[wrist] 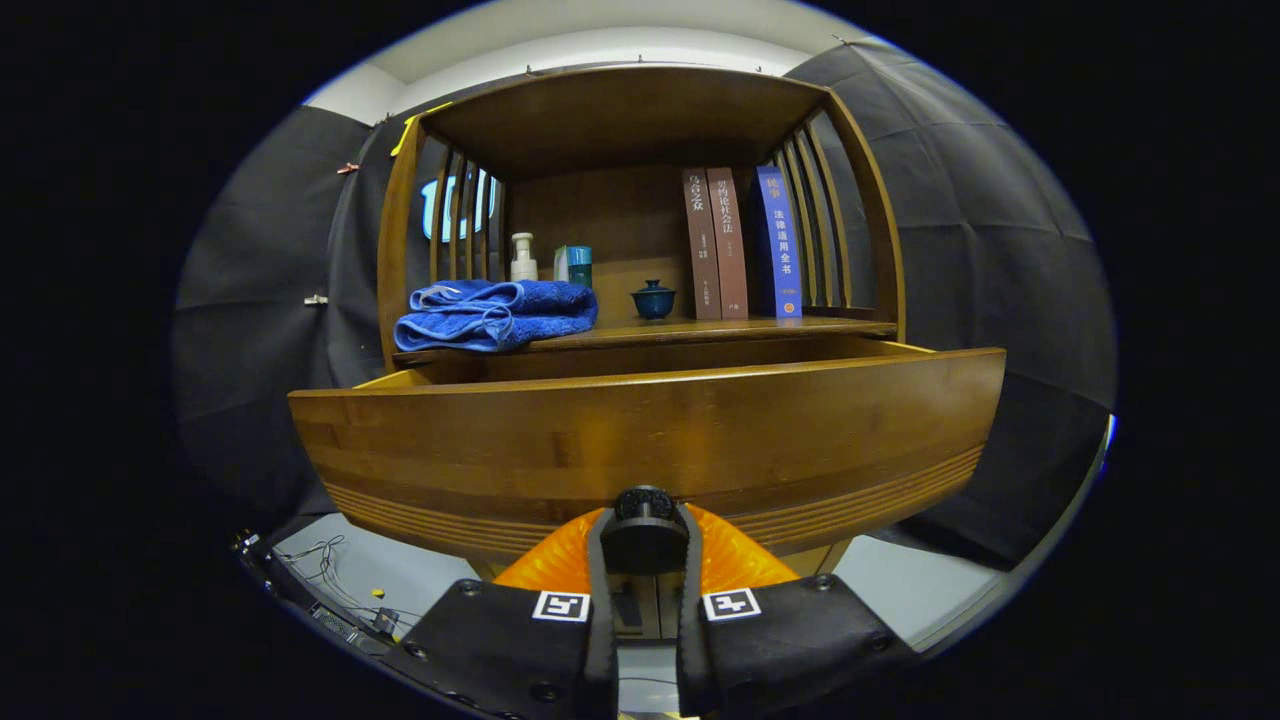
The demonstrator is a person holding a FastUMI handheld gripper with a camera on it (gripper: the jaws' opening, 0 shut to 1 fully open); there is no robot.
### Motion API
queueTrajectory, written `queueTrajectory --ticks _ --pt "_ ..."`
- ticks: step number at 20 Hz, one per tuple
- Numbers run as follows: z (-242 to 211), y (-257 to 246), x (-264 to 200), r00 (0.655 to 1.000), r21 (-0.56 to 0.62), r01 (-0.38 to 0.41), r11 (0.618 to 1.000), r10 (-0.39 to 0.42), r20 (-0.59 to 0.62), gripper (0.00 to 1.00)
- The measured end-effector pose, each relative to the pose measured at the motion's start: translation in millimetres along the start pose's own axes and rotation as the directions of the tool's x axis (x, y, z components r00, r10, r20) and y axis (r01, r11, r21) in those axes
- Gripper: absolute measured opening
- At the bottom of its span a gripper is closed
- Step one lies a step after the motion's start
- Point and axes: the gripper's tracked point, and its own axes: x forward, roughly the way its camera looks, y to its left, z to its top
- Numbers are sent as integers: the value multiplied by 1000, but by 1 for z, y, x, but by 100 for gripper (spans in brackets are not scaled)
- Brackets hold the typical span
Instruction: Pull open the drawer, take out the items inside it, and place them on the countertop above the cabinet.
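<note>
We have the gripper (645, 545) clamped on the drawer knob (645, 508). The drawer front (650, 440) stands wide just beyond the fingers, partly pulled out.

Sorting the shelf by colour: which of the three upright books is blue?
The blue book, rightmost, beside the side slats; the two books left of it are brown. The gripper is shut on the drawer knob.
</note>
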Motion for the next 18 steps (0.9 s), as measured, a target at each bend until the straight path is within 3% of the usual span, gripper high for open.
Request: queueTrajectory --ticks 10,12,18 --pt "-12 0 -25 1000 -6 1 1000 -1 -15 27" --pt "-12 1 -28 1000 -4 -3 1000 3 -13 32" --pt "12 -3 -40 999 8 3 1000 -3 32 97"
